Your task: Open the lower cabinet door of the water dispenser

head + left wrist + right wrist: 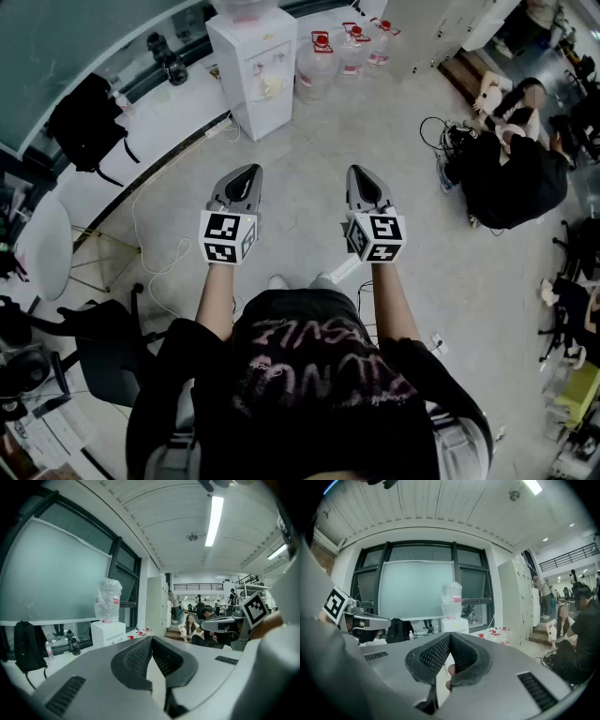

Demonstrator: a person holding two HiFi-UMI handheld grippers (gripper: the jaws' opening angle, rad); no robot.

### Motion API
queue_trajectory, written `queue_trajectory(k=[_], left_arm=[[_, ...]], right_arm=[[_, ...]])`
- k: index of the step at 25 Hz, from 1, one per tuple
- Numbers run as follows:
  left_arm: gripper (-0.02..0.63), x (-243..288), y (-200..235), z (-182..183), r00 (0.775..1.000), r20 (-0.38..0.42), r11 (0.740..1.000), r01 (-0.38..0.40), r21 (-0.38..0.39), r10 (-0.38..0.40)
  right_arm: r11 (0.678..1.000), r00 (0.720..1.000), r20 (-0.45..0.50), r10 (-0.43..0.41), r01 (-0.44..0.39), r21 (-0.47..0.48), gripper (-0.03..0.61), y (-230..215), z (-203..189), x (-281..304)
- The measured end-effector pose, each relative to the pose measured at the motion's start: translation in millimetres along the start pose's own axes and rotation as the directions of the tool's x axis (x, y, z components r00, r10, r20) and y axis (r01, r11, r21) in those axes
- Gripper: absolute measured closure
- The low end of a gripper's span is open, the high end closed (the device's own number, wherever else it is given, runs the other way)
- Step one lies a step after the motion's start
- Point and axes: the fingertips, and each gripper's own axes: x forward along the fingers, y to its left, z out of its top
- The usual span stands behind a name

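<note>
My left gripper (251, 172) and right gripper (357, 172) sit side by side, near me. Far ahead, slightly left and well apart from both, stands the water dispenser (253, 73), with a bottle (246, 9) on top. Water jugs (349, 52) stand on the floor just right of it. Left of the dispenser a backpack (86, 122) rests on a ledge (178, 112). A person (516, 173) sits on the floor at far right.

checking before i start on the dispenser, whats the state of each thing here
left claw: shut, empty
right claw: shut, empty
water dispenser: upright by the wall, out ahead of both claws
lower cabinet door: looks shut, untouched
dispenser bottle: seated upside down on top
spare water jugs: upright on the floor, red caps on
</note>
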Motion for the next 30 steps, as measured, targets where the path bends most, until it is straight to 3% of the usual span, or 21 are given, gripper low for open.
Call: queue_trajectory(k=[12, 19, 30], left_arm=[[0.601, -4.9, -7.6, -2.5, 1.000, -0.005, 1.000, 0.018, -0.003, -0.018], [0.601, -6.5, -8.8, -10.5, 0.999, -0.022, 0.999, 0.040, -0.014, -0.041], [0.601, 30.5, -10.1, -23.4, 0.995, -0.074, 0.997, 0.069, -0.029, -0.071]], right_arm=[[1.000, 1.000, -0.007, -0.004, 0.004, -0.004, 0.566, 3.0, -2.4, -6.6], [0.998, 1.000, -0.007, 0.016, -0.017, -0.058, 0.566, 13.8, -1.7, -12.0], [0.999, 0.998, -0.064, -0.026, 0.023, -0.041, 0.565, -25.3, -23.5, 8.7]])
